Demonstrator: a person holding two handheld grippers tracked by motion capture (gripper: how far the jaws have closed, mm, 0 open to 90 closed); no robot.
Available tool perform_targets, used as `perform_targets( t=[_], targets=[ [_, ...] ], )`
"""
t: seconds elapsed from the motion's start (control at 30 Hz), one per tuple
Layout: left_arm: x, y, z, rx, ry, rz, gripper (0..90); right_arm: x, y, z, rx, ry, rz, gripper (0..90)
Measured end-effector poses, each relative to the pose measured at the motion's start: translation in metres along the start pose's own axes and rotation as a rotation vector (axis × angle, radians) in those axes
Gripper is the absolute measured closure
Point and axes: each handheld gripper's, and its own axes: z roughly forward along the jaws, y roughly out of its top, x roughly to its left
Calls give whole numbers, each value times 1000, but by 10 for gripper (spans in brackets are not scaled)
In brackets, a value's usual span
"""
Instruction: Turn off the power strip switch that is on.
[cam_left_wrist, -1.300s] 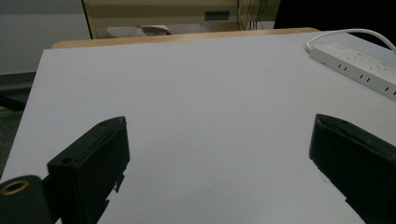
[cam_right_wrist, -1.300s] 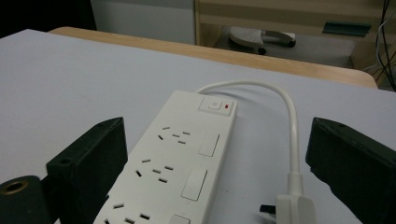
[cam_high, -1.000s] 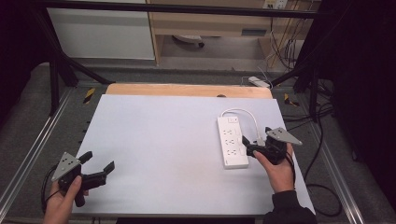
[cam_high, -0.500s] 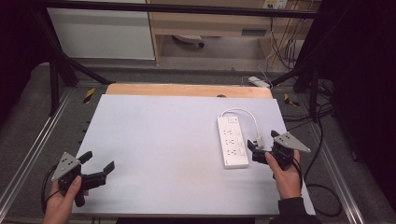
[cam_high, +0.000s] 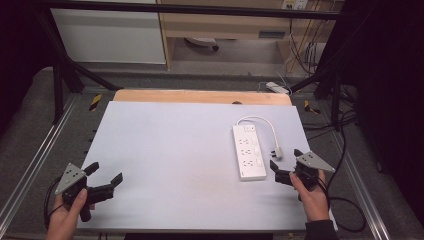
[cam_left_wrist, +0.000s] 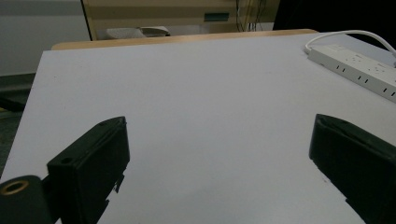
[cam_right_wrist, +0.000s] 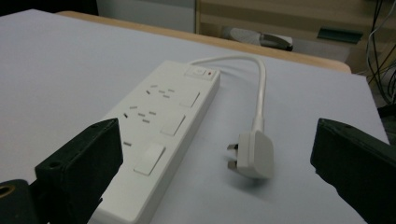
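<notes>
On the counter (cam_high: 165, 150) there is one white power strip (cam_high: 248, 152), with one cord (cam_high: 265, 122) ending in one plug (cam_high: 278, 151). The strip has three socket groups and three switches (seen in the right gripper view). There are two grippers, left gripper (cam_high: 106, 179) and right gripper (cam_high: 285, 160), each with two jaws.

Power strip (cam_left_wrist: 359, 65) cropped at edge
</notes>
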Motion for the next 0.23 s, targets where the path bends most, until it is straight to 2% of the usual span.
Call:
perform_targets(
  t=[0.03, 0.1, 0.23],
  targets=[
    [0, 0, 0, 0, 0, 0, 50, -2, -7, 0, 31, 5, 10, 28],
    [0, 0, 0, -1, -1, 1, 50, -4, -10, 1, 52, 4, 21, 28],
    [-1, 0, 1, 1, -1, 2, 50, -10, -19, 6, 120, -42, 37, 33]
  ],
)
